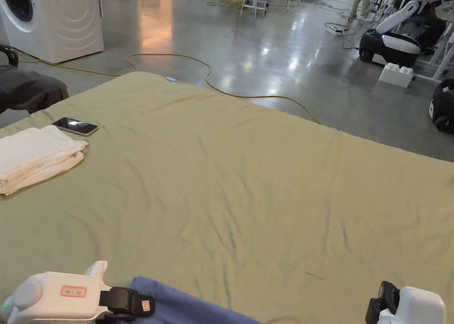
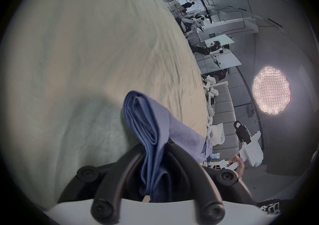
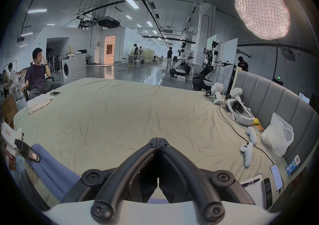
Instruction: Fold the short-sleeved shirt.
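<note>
A blue short-sleeved shirt (image 1: 190, 305) lies bunched at the near edge of the bed with the green sheet (image 1: 248, 174). In the left gripper view a thick fold of the blue shirt (image 2: 148, 125) sticks up between the two black jaws, which press on it from both sides. My left gripper (image 1: 148, 305) is at the bottom left of the head view, at the shirt's left end. My right gripper (image 3: 158, 139) is shut with its jaw tips touching and nothing between them; it hovers at the near right edge (image 1: 377, 305), apart from the shirt (image 3: 51, 164).
Folded white towels (image 1: 35, 158) and a phone (image 1: 75, 126) lie at the bed's far left. Game controllers (image 3: 248, 151), spare grippers (image 3: 217, 95), a white bag (image 3: 278, 135) and phones sit along the grey headboard at right. A seated person (image 3: 37, 76) and a washing machine (image 1: 53, 19) are beyond the bed.
</note>
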### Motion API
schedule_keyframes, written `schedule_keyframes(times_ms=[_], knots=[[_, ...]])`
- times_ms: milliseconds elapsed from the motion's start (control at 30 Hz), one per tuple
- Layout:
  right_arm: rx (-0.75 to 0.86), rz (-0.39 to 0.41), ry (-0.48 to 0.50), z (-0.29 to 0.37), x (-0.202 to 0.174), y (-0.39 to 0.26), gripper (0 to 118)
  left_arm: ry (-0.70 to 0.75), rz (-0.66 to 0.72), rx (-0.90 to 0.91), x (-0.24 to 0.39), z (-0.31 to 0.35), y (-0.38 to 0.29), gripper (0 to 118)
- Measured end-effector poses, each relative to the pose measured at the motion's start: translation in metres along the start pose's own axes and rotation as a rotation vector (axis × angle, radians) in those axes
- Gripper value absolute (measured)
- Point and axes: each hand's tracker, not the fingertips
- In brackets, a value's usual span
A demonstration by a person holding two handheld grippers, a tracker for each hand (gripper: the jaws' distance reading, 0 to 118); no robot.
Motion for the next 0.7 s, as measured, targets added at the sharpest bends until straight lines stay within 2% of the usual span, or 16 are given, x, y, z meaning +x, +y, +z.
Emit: schedule_keyframes(times_ms=[233,433,600,700], knots=[[0.006,0.004,0.004,0.000,0.006,0.001,0,0.075,-0.109,0.062,0.038,0.044,0.021,10],[0.005,-0.011,0.011,-0.003,0.011,-0.001,0,0.283,-0.156,0.146,0.061,0.097,0.030,10],[0.004,-0.024,0.022,-0.006,0.010,-0.003,0,0.353,-0.235,0.122,0.093,0.094,0.020,10],[0.001,-0.034,0.030,-0.006,0.009,-0.004,0,0.324,-0.271,0.094,0.123,0.079,0.006,10]])
